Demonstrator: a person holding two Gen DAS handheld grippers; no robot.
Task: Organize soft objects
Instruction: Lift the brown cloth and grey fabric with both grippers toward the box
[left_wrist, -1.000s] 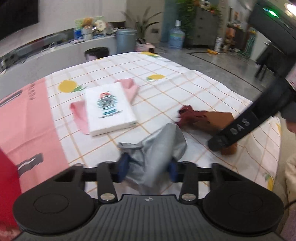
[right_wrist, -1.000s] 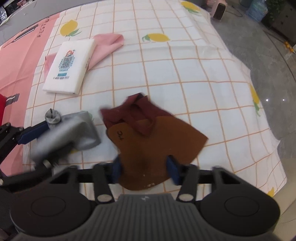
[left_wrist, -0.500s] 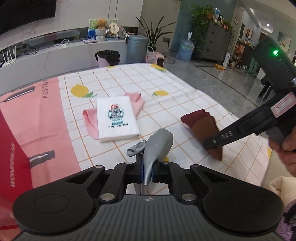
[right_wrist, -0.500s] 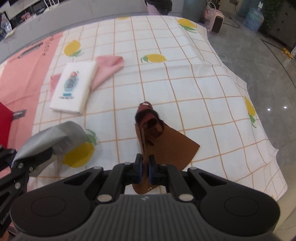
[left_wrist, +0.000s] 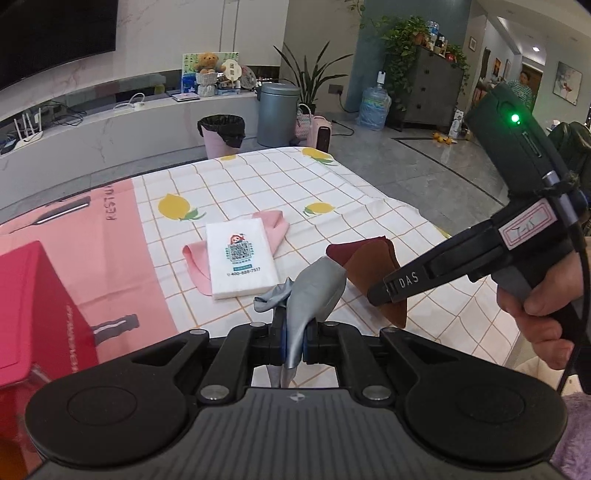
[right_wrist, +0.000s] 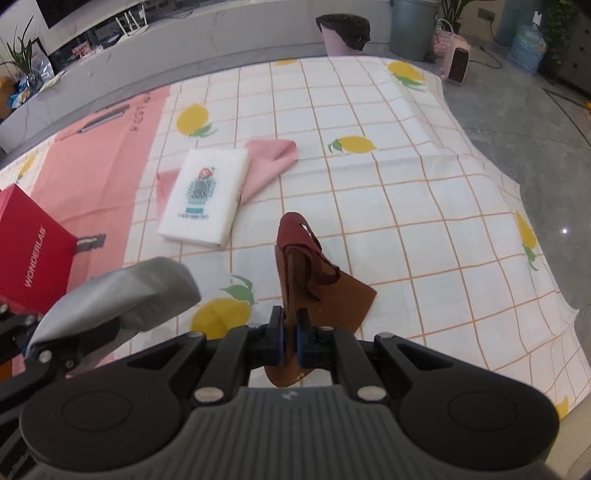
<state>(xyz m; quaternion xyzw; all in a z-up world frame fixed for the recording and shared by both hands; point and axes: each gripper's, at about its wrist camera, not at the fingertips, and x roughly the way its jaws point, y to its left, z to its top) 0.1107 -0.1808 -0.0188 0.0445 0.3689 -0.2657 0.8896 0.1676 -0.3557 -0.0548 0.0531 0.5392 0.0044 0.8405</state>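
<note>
My left gripper (left_wrist: 293, 341) is shut on a grey cloth (left_wrist: 317, 286), which hangs lifted off the table; the same grey cloth (right_wrist: 122, 299) shows at the lower left of the right wrist view. My right gripper (right_wrist: 290, 334) is shut on a brown cloth (right_wrist: 317, 291) with a maroon cloth (right_wrist: 299, 236) folded against it, both raised. From the left wrist view the brown cloth (left_wrist: 373, 269) hangs from the right gripper, held by a hand (left_wrist: 535, 314). A white tissue pack (left_wrist: 240, 256) lies on a pink cloth (left_wrist: 275, 227) further back.
A checked tablecloth with lemons (right_wrist: 406, 184) covers the table beside a pink mat (left_wrist: 74, 251). A red box (right_wrist: 29, 251) stands at the left. The table's edge drops to a grey floor on the right. Bins (left_wrist: 277, 109) stand beyond the far edge.
Both grippers have shut on their cloths and risen. The grey cloth and the brown and maroon cloths have come up off the table, now bunched between the pads.
</note>
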